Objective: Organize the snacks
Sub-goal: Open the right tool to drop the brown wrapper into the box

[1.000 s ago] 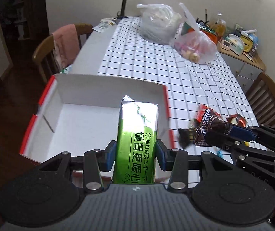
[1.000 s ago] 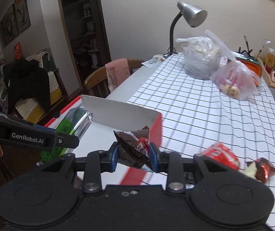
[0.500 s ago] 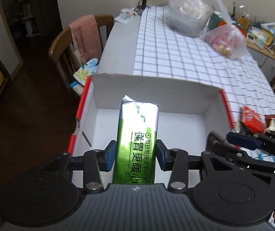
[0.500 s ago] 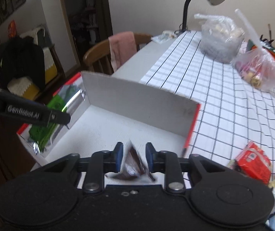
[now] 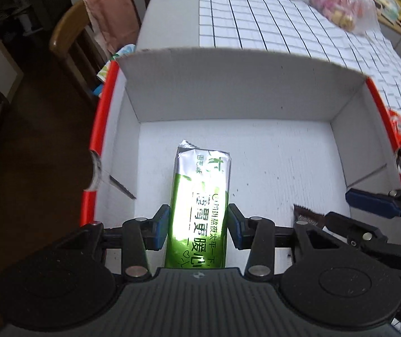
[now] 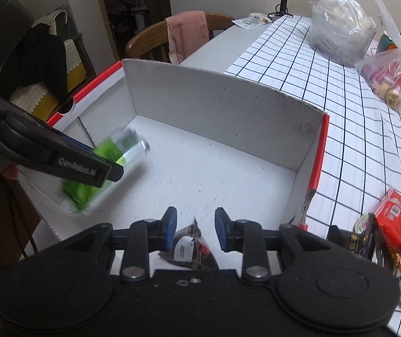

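Observation:
A white cardboard box [image 5: 242, 101] with red outer edges stands on the table's near end; it also shows in the right wrist view [image 6: 228, 112]. My left gripper [image 5: 197, 223] is shut on a green and silver snack pack [image 5: 200, 196] and holds it low inside the box; the pack shows blurred in the right wrist view [image 6: 102, 168]. My right gripper [image 6: 195, 229] is open inside the box, above a dark brown snack packet [image 6: 189, 252] that lies between and below its fingers. That packet's tip shows in the left wrist view [image 5: 304, 214].
Loose snacks lie right of the box: a red packet [image 6: 397, 221] and a dark packet [image 6: 352, 244]. Two plastic bags [image 6: 341, 36] [image 6: 391, 81] sit farther along the checked tablecloth. A wooden chair with a pink cloth [image 6: 186, 36] stands at the left.
Both grippers have moved down into the box. My right gripper has opened and let go of the brown packet. My left gripper still grips the green pack, now lower.

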A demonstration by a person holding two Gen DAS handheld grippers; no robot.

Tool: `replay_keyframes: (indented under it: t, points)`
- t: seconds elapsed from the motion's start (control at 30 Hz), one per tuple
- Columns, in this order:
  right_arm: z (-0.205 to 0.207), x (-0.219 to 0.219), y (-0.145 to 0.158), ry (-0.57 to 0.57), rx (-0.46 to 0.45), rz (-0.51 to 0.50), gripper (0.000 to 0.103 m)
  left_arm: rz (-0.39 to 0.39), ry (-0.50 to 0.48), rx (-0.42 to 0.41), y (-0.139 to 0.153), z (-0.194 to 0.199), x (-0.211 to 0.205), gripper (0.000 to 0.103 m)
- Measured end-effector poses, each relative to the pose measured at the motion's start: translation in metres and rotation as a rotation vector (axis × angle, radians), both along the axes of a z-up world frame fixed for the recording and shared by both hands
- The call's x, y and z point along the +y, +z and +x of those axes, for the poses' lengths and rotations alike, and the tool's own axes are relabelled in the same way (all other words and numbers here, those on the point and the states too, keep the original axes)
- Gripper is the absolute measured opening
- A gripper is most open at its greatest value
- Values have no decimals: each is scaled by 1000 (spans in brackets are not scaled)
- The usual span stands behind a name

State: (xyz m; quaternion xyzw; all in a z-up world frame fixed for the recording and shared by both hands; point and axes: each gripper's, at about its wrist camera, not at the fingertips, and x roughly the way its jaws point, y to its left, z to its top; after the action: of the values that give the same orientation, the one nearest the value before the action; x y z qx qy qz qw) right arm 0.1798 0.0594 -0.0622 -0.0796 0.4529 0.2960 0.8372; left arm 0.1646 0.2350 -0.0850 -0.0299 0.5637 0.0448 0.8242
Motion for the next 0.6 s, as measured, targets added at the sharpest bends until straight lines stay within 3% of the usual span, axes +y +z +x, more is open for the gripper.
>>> replay_keyframes:
  t: [0.23, 0.37, 0.6]
  points:
    - [-1, -9, 5, -30, 6, 25, 34, -13, -13, -27, 4, -12, -6, 45]
    - [-5, -18, 15, -43, -1, 60, 37, -22, -18, -73, 17, -22, -9, 56]
    - [-14, -33, 36, -52, -36, 111, 45, -30, -37, -143, 42, -35, -22, 57]
